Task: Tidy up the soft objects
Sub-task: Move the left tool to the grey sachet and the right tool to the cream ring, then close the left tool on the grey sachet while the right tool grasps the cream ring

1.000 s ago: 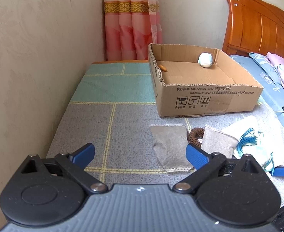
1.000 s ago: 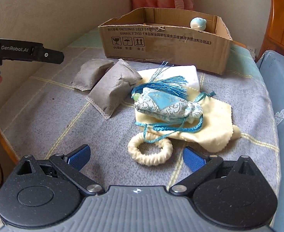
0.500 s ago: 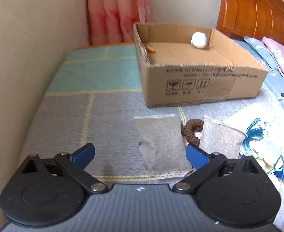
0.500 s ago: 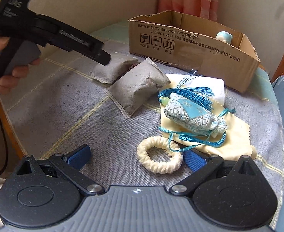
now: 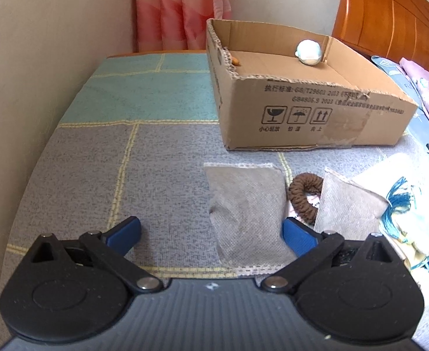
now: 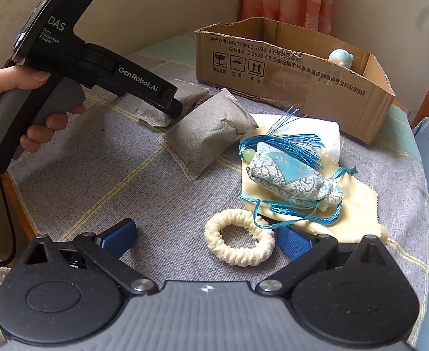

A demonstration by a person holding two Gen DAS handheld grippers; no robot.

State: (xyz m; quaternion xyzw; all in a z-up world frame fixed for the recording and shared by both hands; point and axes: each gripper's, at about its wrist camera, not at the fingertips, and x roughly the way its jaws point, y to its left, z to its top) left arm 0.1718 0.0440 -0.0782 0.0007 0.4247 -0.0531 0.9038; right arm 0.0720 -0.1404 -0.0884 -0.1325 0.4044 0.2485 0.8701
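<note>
My left gripper [image 5: 211,232] is open low over the grey cloth, its right finger beside a flat grey pouch [image 5: 245,213]. A brown ring [image 5: 303,194] and a second grey pouch [image 5: 346,207] lie to its right. My right gripper [image 6: 204,238] is open, and a cream ring [image 6: 239,239] lies on the cloth between its fingers. Beyond it a blue brocade sachet [image 6: 293,180] with a tassel rests on a yellow cloth [image 6: 357,204]. The cardboard box [image 5: 311,111] holds a pale round toy [image 5: 308,51] and a small orange item [image 5: 236,60].
A wall runs along the left side. A pink curtain [image 5: 182,8] hangs behind the box, and a wooden headboard [image 5: 389,20] with bedding stands to the right. A person's hand [image 6: 24,96] holds the left gripper's handle. A white folded cloth [image 6: 311,128] lies under the tassel.
My left gripper moved forward and down toward the flat grey pouch. My right gripper moved forward, so the cream ring now lies between its fingers.
</note>
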